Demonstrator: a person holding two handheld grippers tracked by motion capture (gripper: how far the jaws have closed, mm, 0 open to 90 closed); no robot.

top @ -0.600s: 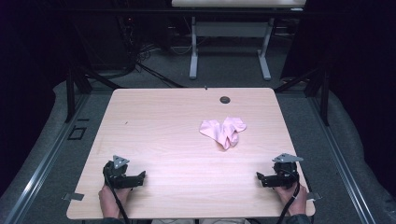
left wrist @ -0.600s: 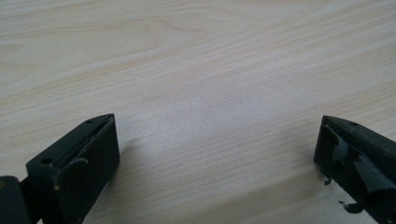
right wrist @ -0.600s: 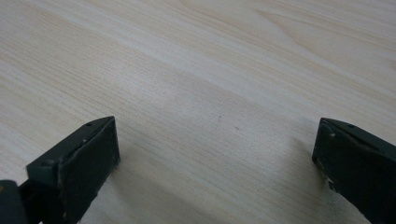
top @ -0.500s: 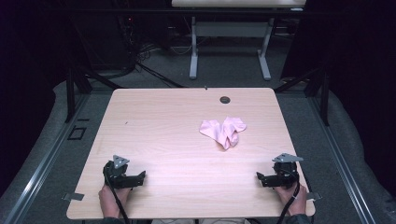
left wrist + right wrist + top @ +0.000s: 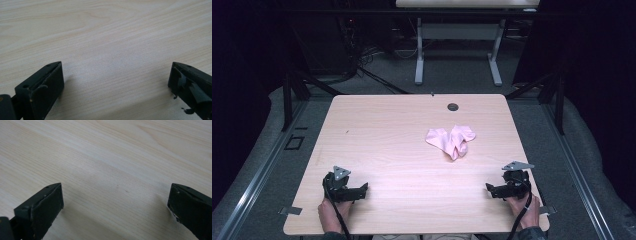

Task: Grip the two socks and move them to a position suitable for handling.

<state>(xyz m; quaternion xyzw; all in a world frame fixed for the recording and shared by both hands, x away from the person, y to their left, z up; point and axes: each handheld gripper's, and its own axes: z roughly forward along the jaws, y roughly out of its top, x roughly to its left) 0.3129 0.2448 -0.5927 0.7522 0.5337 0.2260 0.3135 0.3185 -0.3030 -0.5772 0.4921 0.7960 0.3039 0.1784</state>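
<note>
Each black gripper, left gripper (image 5: 360, 189) and right gripper (image 5: 490, 190), is topped by a grey three-cornered plate and trailed by a black cable.

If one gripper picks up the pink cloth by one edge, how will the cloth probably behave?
The pink cloth lies crumpled, with soft folds, so it is probably floppy and would hang and unfold when lifted. It looks thin, so it is likely light. Pushed on the smooth wooden table, it would likely bunch or slide, not roll.

Pink cloth (image 5: 451, 141), lt wood-grain table (image 5: 382, 130).
</note>
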